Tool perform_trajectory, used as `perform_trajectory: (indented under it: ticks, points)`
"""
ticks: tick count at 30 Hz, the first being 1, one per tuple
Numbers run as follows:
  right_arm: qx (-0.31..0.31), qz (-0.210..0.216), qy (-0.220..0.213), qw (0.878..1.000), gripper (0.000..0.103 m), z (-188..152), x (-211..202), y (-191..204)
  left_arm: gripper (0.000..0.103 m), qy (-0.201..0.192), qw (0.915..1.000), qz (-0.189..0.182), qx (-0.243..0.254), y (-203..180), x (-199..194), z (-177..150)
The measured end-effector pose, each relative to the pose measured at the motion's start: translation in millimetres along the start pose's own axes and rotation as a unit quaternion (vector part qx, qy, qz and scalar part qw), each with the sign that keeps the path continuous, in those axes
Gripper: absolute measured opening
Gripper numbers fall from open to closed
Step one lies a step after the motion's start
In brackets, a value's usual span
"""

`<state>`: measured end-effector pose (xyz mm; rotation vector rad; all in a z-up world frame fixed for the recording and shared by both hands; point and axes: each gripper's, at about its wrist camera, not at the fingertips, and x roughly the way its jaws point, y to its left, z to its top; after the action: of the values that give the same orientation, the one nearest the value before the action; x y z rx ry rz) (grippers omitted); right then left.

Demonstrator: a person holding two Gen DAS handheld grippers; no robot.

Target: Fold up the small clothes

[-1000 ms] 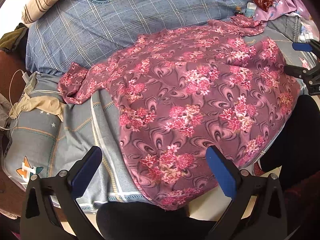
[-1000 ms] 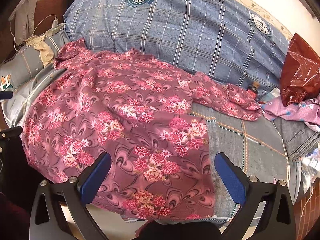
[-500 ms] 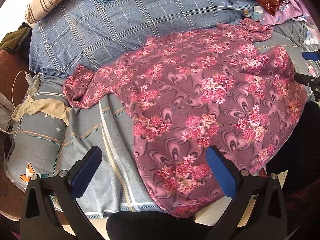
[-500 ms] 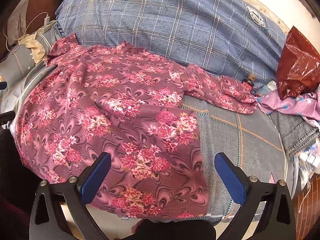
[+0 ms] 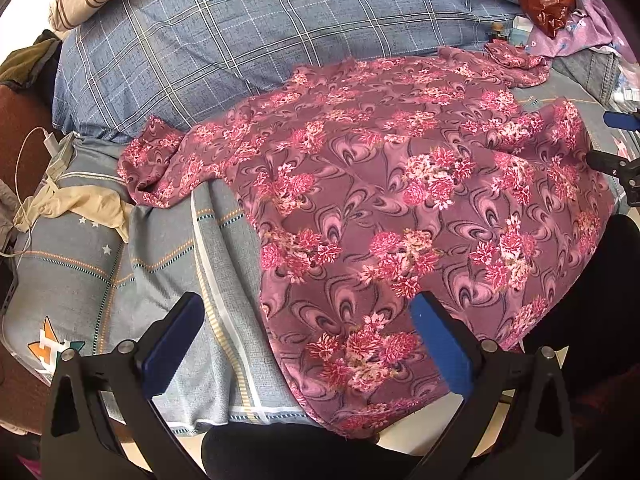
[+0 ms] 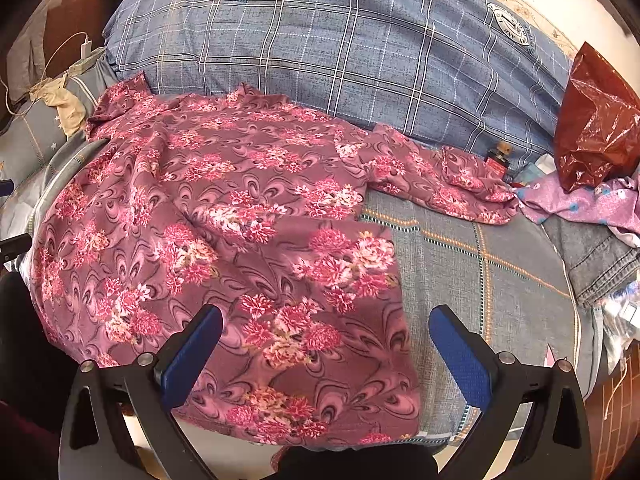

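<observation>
Floral shirt (image 5: 400, 208) lay spread flat on grey bedsheet (image 5: 160, 264), collar toward blue plaid duvet (image 5: 248, 52), hem hanging over near bed edge. Left gripper (image 5: 306, 338) hovered above shirt's left hem side, jaws wide, nothing between them (blue pads clear of cloth). Right gripper (image 6: 326, 346) hovered over right hem side, jaws wide, empty. Right sleeve (image 6: 444, 184) stretched toward red plastic bag (image 6: 596, 120).

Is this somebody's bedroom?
Probably yes. The flowery shirt lies spread on a bed sheet, a big checked blue quilt is bunched behind it, and a phone charger lies beside the bed.
</observation>
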<state>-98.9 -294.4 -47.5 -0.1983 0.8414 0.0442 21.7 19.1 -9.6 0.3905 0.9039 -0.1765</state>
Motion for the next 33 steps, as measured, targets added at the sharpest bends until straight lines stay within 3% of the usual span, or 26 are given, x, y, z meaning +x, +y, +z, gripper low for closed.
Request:
perform_trajectory:
  ticks: [33]
  points:
    - [0.054,0.032,-0.001,0.998,0.103,3,6,-16,0.103,0.026,0.9979,-0.001,-0.060,3,28,20]
